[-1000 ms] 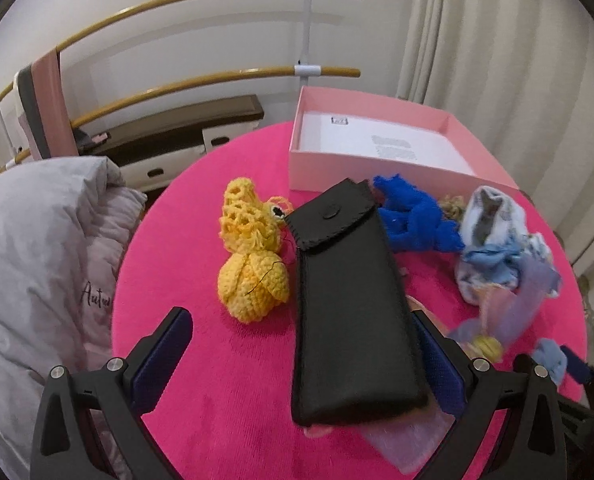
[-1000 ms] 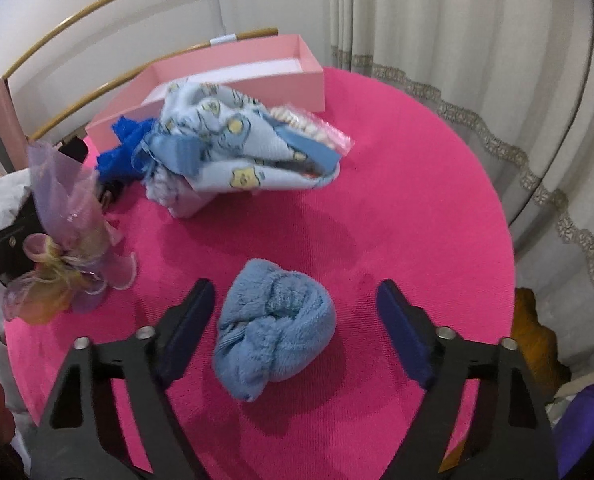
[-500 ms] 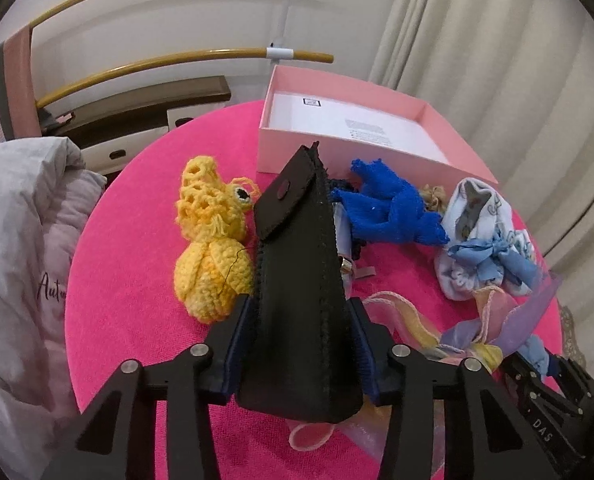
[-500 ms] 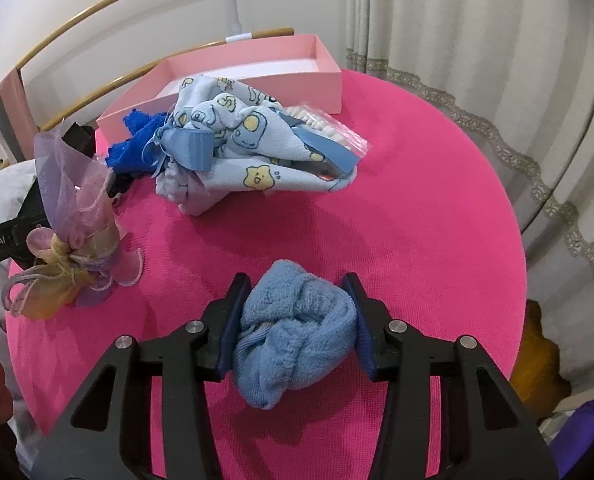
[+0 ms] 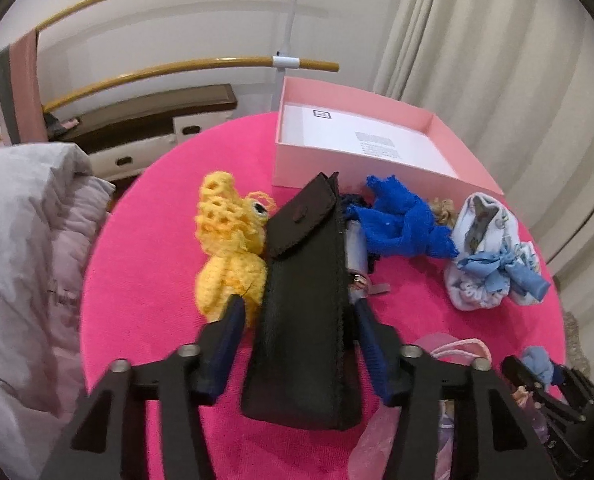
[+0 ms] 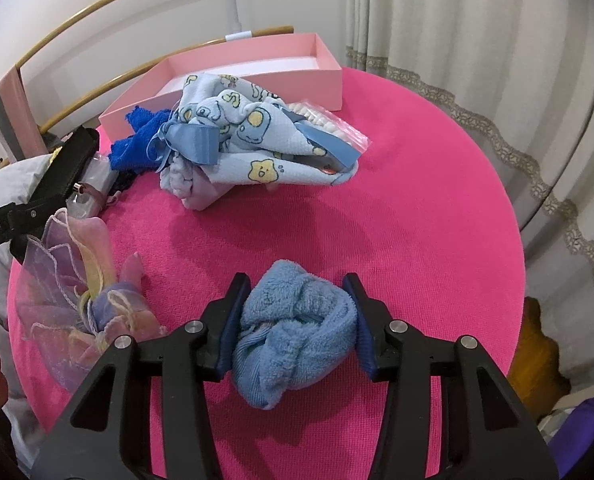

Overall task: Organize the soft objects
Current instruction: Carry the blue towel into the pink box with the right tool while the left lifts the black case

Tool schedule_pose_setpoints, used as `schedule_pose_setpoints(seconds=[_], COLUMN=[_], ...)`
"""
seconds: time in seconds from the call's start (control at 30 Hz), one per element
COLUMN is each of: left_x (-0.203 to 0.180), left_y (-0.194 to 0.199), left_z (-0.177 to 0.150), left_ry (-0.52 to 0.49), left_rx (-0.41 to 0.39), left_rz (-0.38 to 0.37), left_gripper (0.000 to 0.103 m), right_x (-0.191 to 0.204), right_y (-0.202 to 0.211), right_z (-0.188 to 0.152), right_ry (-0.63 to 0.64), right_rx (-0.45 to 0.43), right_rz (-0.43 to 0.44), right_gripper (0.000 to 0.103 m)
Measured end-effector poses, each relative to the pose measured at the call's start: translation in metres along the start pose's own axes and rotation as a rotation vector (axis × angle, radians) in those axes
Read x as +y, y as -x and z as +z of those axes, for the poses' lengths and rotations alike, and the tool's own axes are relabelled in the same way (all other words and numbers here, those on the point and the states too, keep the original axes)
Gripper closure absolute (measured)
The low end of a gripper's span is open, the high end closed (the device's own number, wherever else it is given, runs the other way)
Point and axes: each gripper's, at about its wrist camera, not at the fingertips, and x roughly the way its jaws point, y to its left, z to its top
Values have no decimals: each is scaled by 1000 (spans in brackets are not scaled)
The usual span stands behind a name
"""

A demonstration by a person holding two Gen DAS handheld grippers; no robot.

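On the pink counter (image 6: 417, 184), both grippers have just closed: the left gripper (image 5: 297, 328) clamps the black pouch (image 5: 303, 300), the right gripper (image 6: 297, 320) squeezes the blue towel bundle (image 6: 293, 328). Both seem ready for the pink box (image 5: 361, 168) at twelve o'clock.

A home, prob. a bedroom: curtains (image 6: 477, 20); quilt (image 5: 21, 248); round pink-clothed table (image 6: 417, 200); rail (image 5: 201, 68).

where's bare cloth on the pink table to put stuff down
Bare: the broad stretch of pink table between the patterned blue cloth bundle and the curtain-side edge, and the strip left of the yellow crochet toy. Crowded: in front of the pink box, around the blue knit and black pouch.
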Motion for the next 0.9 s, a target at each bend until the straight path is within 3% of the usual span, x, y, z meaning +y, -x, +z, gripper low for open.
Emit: schedule_pose_setpoints(seconds=[0.1,0.23,0.6,0.9], left_x=[2,4,0,-14], left_y=[7,18,56,78], left_z=[0,-2,-6,1], left_ry=[1,-13,-59,-89], left_rx=[-21,-34,-95,-134], left_rz=[-21,-23,-22,-21], left_gripper=[84,91,94,94], right_x=[0,-1,-1,9], right_y=[0,4,26,48], right_z=[0,0,11,38], right_ry=[2,-5,-1,44], right_rx=[0,-12,-64,-120], right_rz=[4,19,26,38], right_gripper=[60,63,64,64])
